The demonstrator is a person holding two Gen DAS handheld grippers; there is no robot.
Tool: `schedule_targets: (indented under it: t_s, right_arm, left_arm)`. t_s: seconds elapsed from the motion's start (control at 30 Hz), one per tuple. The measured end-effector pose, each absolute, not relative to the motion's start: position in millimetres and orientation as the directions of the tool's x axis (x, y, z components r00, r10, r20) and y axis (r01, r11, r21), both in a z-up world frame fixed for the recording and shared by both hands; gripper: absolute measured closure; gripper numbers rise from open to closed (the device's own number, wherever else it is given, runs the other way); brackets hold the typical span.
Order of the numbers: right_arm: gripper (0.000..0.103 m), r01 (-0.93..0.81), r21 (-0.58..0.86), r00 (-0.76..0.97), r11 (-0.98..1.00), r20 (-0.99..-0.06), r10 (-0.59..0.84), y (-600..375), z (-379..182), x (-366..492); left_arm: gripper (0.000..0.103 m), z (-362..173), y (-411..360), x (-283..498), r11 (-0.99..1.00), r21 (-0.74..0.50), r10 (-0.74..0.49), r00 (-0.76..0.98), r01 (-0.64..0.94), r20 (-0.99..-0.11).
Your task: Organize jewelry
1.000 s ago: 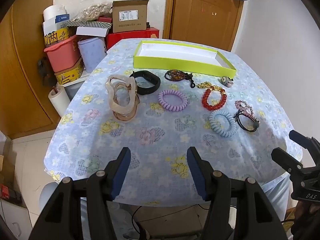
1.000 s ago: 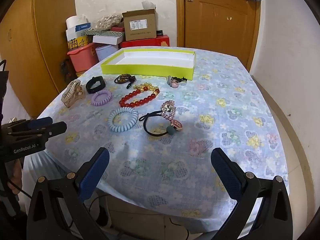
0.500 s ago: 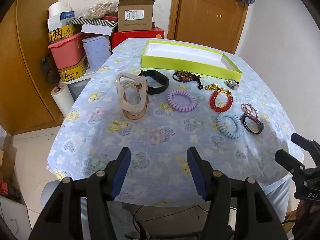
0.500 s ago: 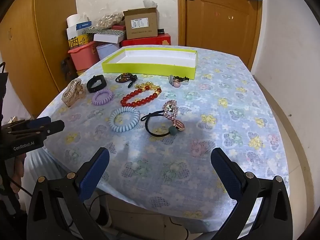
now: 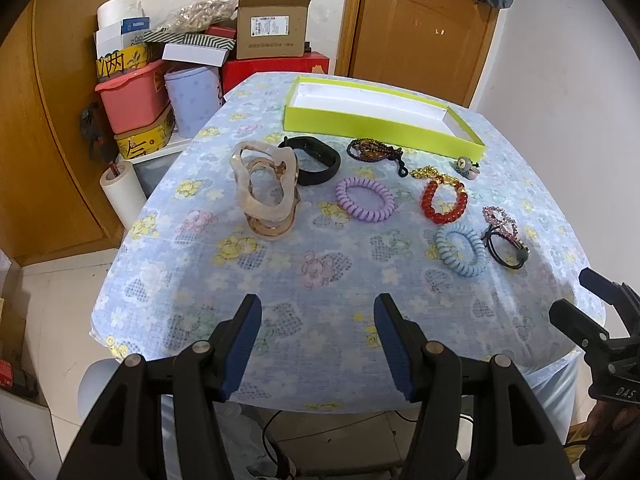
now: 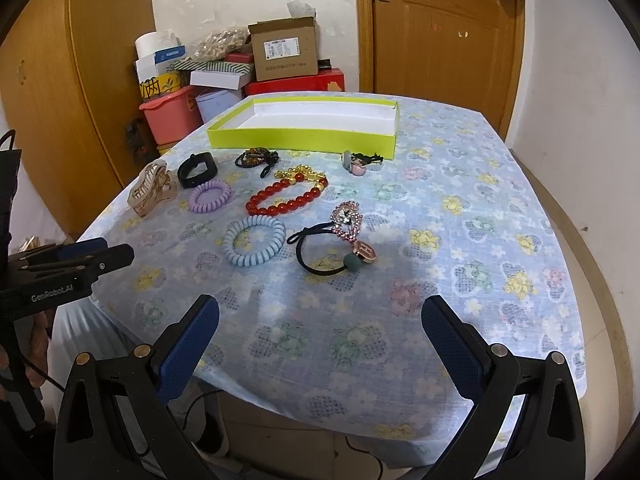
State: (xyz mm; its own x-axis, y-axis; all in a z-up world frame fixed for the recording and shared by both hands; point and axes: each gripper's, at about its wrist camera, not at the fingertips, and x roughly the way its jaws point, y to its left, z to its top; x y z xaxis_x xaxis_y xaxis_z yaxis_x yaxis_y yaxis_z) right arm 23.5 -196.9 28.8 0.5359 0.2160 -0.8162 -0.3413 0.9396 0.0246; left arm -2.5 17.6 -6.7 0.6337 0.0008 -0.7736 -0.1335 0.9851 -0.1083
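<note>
An empty yellow-green tray (image 5: 376, 124) (image 6: 300, 137) sits at the table's far side. In front of it lie a beige hair claw (image 5: 266, 188) (image 6: 152, 189), a black band (image 5: 314, 160), a dark bead bracelet (image 5: 370, 150), a purple coil tie (image 5: 364, 199) (image 6: 210, 197), a red bead bracelet (image 5: 444, 202) (image 6: 286, 199), a blue coil tie (image 5: 460, 249) (image 6: 253, 240), and a black hair tie with a rhinestone charm (image 5: 504, 240) (image 6: 336, 240). My left gripper (image 5: 318, 340) is open and empty at the near edge. My right gripper (image 6: 320, 340) is open and empty, wider apart.
The table has a blue flowered cloth (image 5: 320, 272). Boxes and pink bins (image 5: 136, 92) are stacked beyond its far left corner. A wooden door (image 6: 440, 28) stands behind. A small round charm (image 6: 356, 163) lies by the tray's right end.
Both grippers have risen and moved slightly forward toward the table; the jewelry looks nearer. Nothing on the table has moved. Both stay open.
</note>
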Motion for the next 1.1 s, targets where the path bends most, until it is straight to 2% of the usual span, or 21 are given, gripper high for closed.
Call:
schedule_targets:
  t_s: [1.1]
  right_arm:
    - [0.002, -0.341, -0.017, 0.518, 0.940, -0.838, 0.173, -194.0, 23.1, 30.5]
  left_arm:
    - [0.043, -10.5, 15.4, 3.7, 0.986, -0.099, 0.005, 0.624, -0.131, -0.781]
